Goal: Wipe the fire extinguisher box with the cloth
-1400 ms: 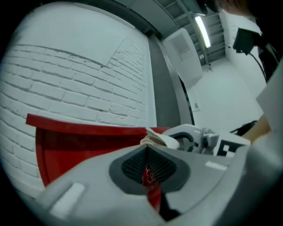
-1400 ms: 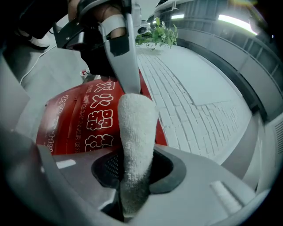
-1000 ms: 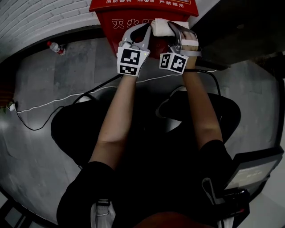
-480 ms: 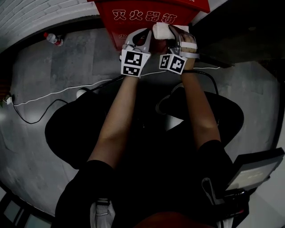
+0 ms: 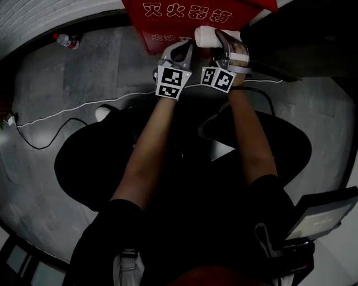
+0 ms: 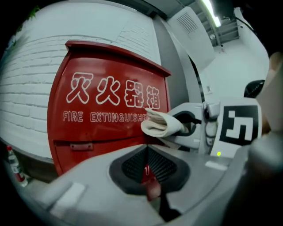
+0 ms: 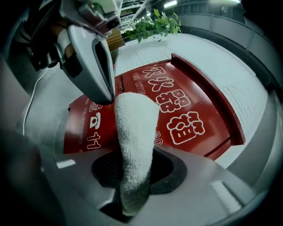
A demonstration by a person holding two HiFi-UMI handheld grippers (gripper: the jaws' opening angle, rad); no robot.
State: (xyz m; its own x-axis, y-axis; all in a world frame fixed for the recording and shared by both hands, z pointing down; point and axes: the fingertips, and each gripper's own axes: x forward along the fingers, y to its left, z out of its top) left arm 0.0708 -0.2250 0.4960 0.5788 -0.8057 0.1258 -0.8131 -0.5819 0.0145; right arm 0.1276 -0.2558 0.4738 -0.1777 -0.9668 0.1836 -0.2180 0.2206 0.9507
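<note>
The red fire extinguisher box [image 5: 184,14] with white lettering stands against the wall at the top of the head view. My right gripper [image 5: 220,38] is shut on a rolled white cloth [image 5: 205,36], whose free end points at the box's front [image 7: 185,110]. I cannot tell whether the cloth [image 7: 135,132] touches the box. My left gripper [image 5: 186,49] sits just left of the cloth, jaws shut with nothing between them. In the left gripper view the cloth [image 6: 159,123] lies before the box face [image 6: 97,128], below the lettering.
A plastic bottle [image 5: 64,40] lies on the grey floor left of the box. A white cable [image 5: 67,114] runs across the floor toward the person's legs. White brick wall [image 5: 39,14] stands behind the box. A dark screen-like device [image 5: 324,209] is at lower right.
Both grippers and the cloth now sit lower against the box's front, further below the white lettering. The box has slid toward the top of the head view.
</note>
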